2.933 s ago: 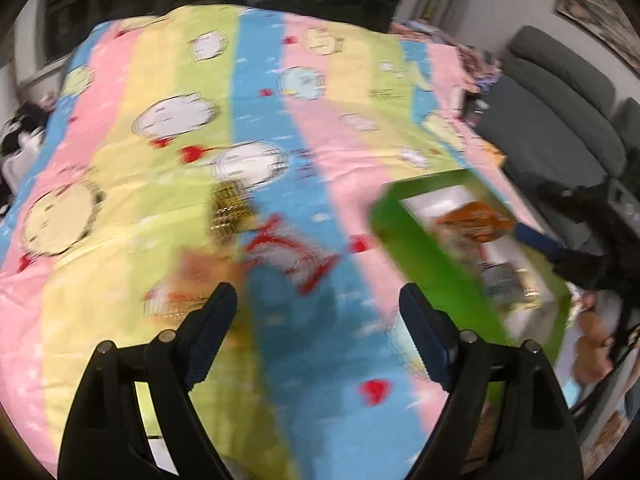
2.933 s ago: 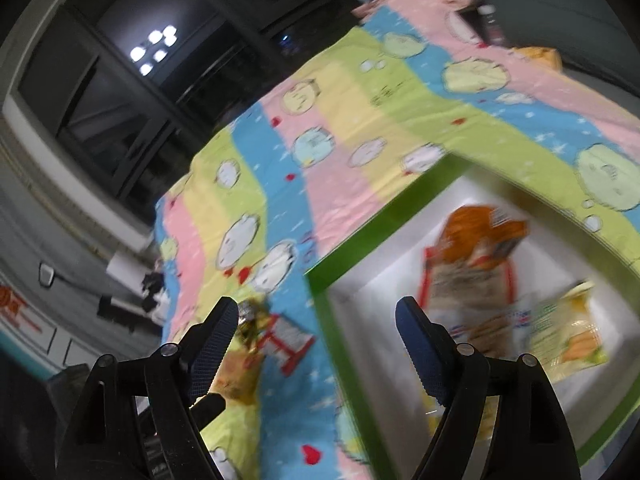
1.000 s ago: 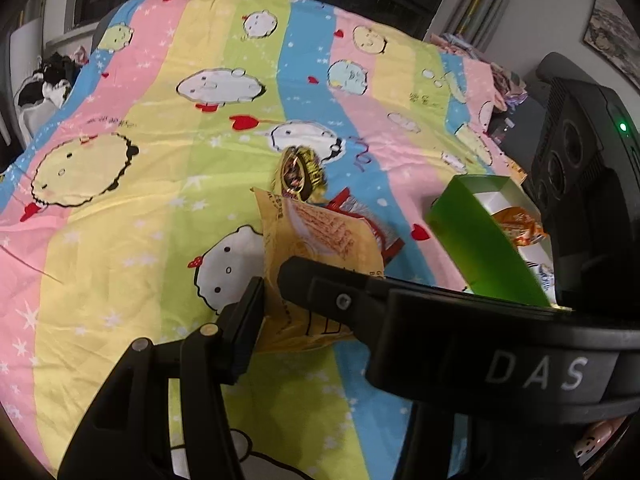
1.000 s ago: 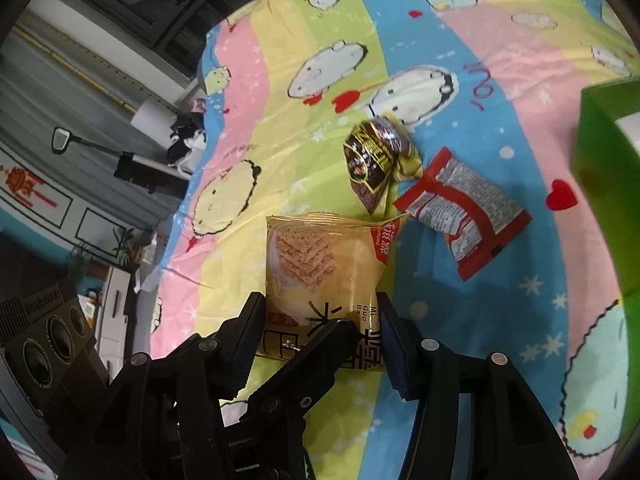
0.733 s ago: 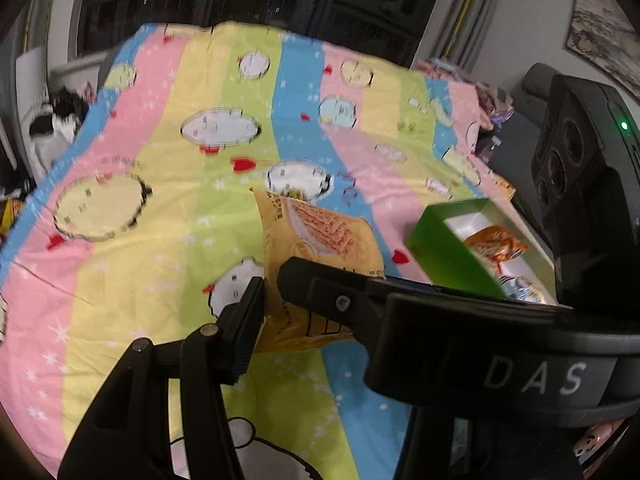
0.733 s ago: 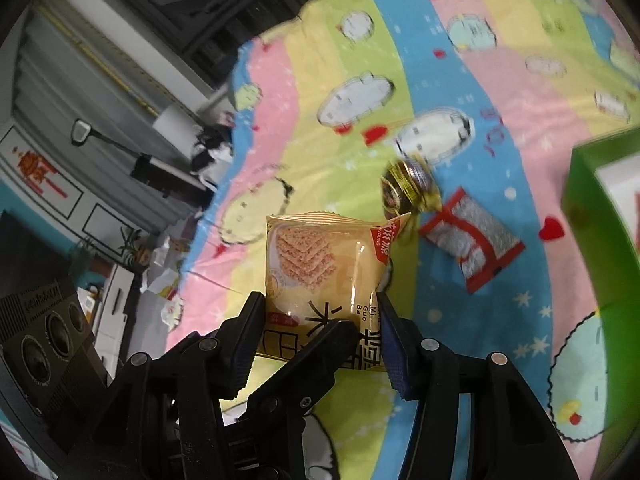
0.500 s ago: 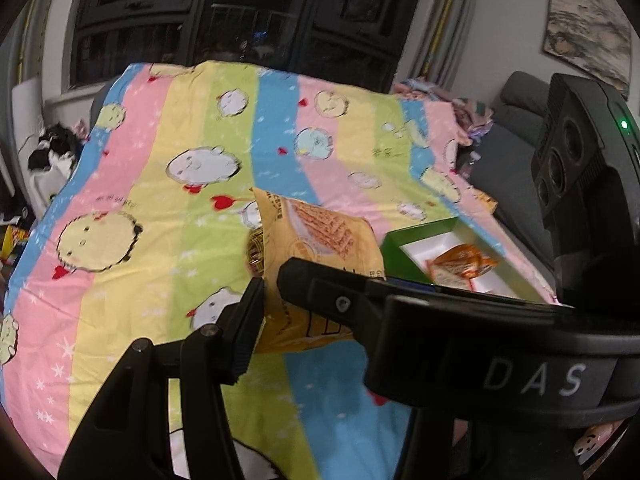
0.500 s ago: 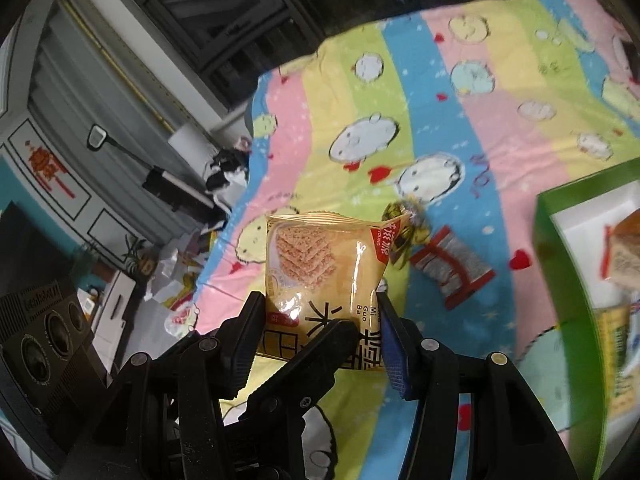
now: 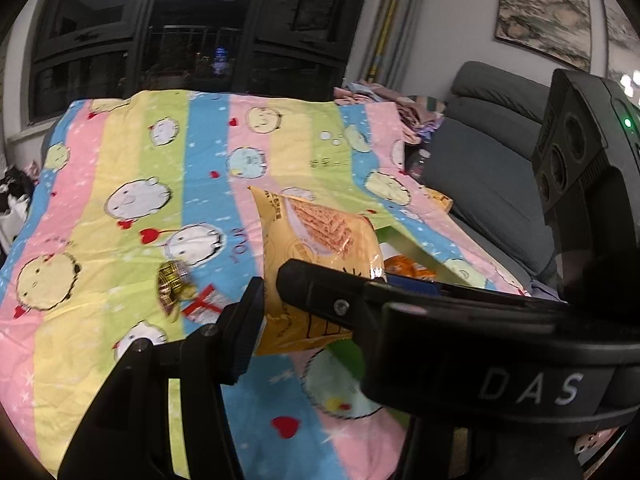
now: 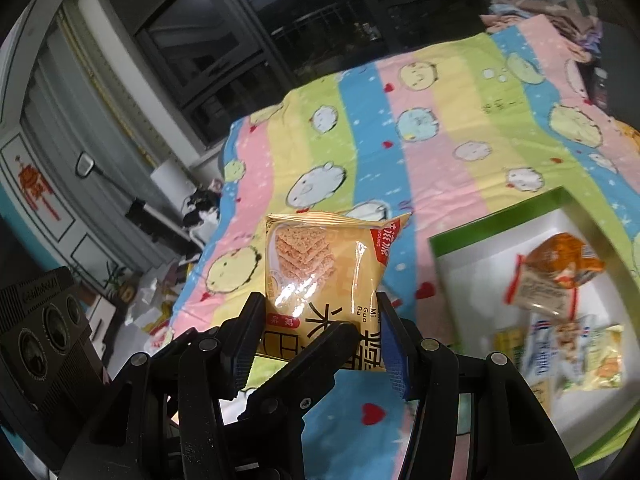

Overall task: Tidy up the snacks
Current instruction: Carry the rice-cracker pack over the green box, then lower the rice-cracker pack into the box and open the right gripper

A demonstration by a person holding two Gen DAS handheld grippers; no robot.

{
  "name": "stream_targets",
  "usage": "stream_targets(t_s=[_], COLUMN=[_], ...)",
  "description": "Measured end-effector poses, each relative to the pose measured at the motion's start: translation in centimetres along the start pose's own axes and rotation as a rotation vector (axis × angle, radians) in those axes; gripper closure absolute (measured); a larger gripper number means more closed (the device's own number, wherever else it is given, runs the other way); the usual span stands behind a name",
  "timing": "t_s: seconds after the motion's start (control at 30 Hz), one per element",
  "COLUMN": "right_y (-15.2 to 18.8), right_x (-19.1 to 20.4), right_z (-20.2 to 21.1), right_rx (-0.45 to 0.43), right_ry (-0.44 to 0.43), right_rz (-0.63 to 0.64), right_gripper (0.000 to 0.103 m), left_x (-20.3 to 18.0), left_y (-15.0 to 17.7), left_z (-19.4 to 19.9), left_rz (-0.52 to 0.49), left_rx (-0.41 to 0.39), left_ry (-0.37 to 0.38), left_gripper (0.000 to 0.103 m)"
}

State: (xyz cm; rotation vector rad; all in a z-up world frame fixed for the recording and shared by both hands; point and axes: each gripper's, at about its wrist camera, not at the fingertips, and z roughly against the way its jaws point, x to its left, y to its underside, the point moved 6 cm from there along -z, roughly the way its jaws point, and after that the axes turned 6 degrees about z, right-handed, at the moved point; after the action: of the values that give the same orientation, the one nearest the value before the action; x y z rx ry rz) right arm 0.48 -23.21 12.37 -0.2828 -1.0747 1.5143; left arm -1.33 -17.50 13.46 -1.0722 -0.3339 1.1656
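Snack packet (image 9: 316,248), yellow with a picture of rice crackers, sits raised above the bed in your left wrist view. Your left tool (image 9: 280,304) is closed on its lower part: one pad presses the packet's left edge, while the other finger is hidden behind the body of your right tool, which crosses the picture in front. Below and to the left, a gold-wrapped sweet (image 9: 170,282) and a red-and-white packet (image 9: 204,302) lie side by side on the striped blanket (image 9: 120,160). To the right of the held packet a green box (image 9: 416,252) shows only an edge, with an orange packet inside it. A grey sofa (image 9: 488,184) stands beyond the bed on the right.

In your right wrist view, the same snack packet (image 10: 328,272) stands upright between the blue-padded fingers of your right tool (image 10: 320,336), which grips both its side edges; a finger of the left tool crosses in front of its lower half. The green box (image 10: 492,222) lies on the blanket (image 10: 440,120) to the right, well apart from the packet, and holds an orange packet (image 10: 560,264) with a few more wrapped snacks (image 10: 568,352) below it, blurred.
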Motion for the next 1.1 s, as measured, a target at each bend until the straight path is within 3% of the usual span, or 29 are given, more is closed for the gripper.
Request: stream_targets(t_s=[0.2, 0.4, 0.9, 1.1], right_y=[-0.3, -0.3, 2.0, 2.6], right_x=[-3.8, -8.4, -15.6, -16.7], right_z=[2.5, 3.4, 0.7, -0.3], right_rx=[-0.057, -0.067, 0.073, 0.106], right_ry=[0.103, 0.122, 0.136, 0.129], right_rz=[-0.041, -0.131, -0.296, -0.325], right_gripper=[0.047, 0.047, 0.046, 0.046], left_x=[-3.8, -6.5, -8.1, -7.9], left_y=[-0.1, 0.3, 3.7, 4.3], left_z=[-2.7, -5.8, -12.3, -13.4], left_rz=[-0.053, -0.083, -0.014, 0.01], left_rx=[0.035, 0.089, 0.273, 0.302], left_ry=[0.065, 0.088, 0.088, 0.079], left_gripper=[0.051, 0.051, 0.052, 0.051])
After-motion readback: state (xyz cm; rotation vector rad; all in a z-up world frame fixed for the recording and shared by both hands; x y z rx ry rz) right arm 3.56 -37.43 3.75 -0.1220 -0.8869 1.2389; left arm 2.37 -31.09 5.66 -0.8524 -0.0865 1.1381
